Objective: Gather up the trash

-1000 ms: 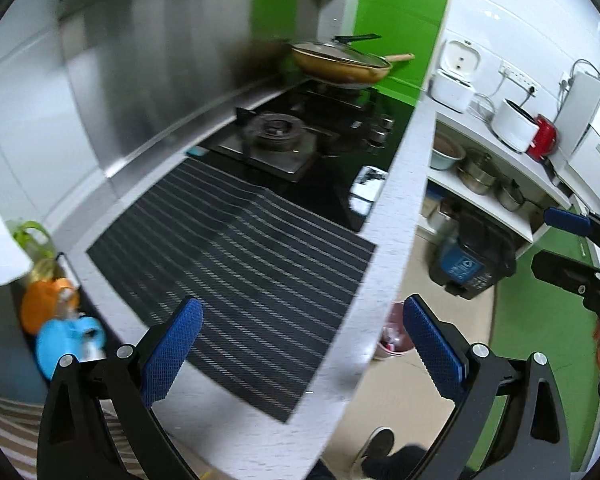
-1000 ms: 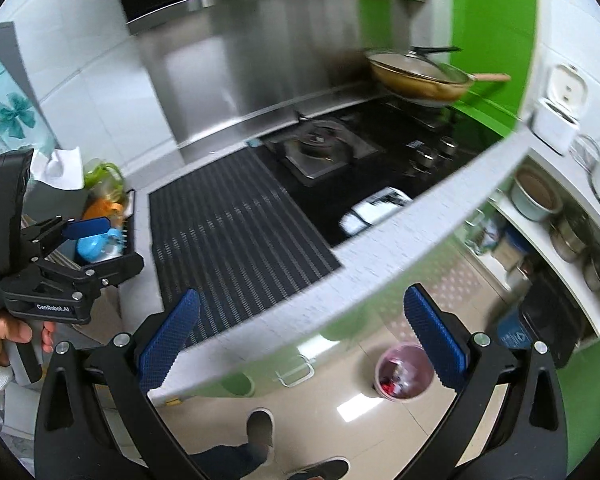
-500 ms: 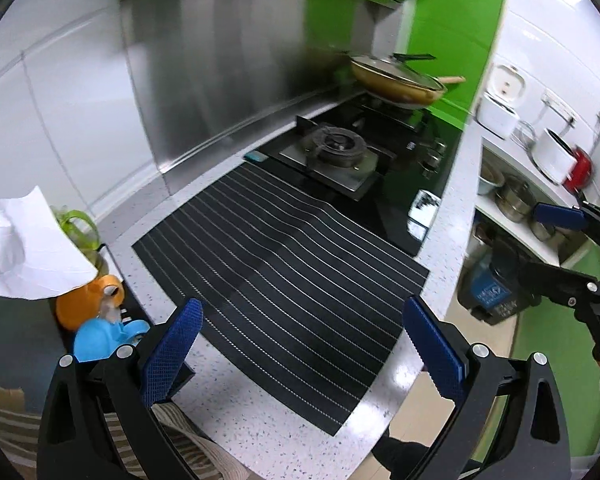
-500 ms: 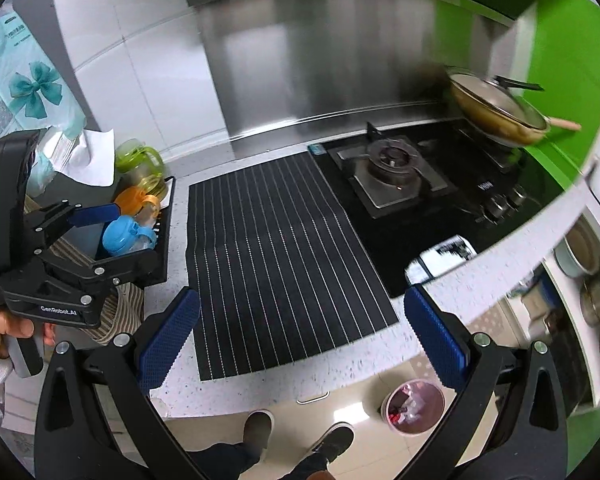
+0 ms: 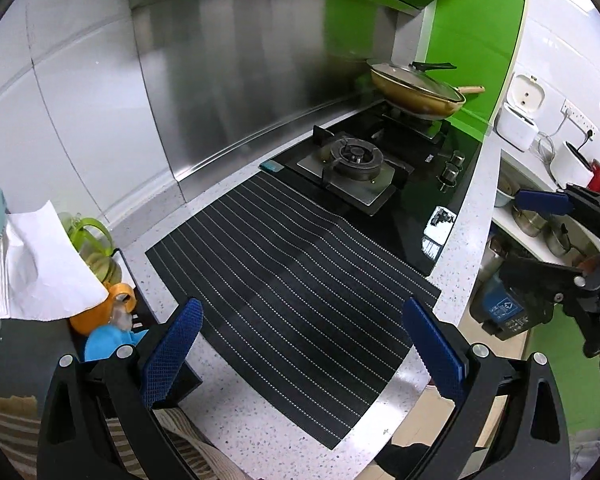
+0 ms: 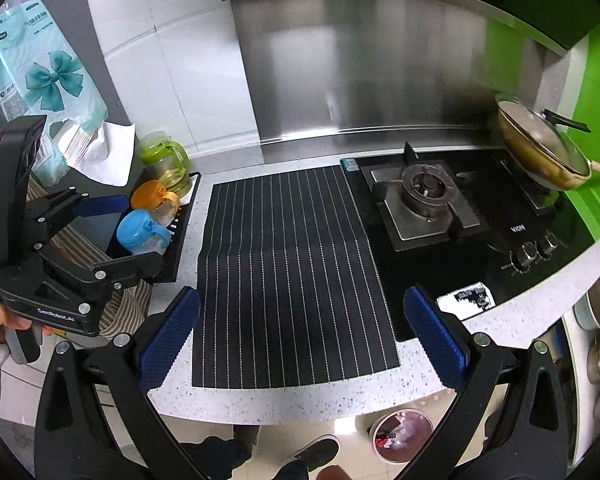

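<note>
Both grippers poised over a speckled kitchen table (image 6: 300, 402), jaws wide apart and empty: left gripper (image 5: 304, 354), right gripper (image 6: 302, 336). Below, a black striped mat (image 6: 284, 264) beside a gas hob (image 6: 424, 200), lidded pan (image 6: 540, 148) at far right. Crumpled white paper (image 6: 108, 152) at far left, above coloured cups (image 6: 144, 232). On the floor, near right, a trash bin (image 6: 402, 434) holding scraps.

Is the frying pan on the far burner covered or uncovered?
Covered: a glass lid with a black knob sits on the frying pan.
</note>
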The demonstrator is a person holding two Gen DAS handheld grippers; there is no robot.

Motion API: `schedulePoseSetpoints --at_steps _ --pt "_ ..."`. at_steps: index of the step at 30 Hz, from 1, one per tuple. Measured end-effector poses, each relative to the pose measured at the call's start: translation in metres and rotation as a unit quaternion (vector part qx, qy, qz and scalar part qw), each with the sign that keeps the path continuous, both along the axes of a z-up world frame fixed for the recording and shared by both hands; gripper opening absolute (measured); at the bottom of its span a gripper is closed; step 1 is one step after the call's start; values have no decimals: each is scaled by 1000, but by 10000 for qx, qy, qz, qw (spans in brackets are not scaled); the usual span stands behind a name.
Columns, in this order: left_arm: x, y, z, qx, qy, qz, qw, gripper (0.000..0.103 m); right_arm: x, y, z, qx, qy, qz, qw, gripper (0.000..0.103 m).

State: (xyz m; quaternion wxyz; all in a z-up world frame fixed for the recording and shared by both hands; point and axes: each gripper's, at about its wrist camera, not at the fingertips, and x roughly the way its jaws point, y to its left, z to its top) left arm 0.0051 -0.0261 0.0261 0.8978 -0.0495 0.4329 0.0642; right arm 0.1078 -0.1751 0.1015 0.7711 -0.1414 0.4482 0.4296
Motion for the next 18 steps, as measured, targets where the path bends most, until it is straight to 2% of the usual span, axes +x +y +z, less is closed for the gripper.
schedulePoseSetpoints --at_steps 18 --pt "9 0 -5 -137 96 -258 9995 97 1 7 1 -15 -67 82 9999 100"
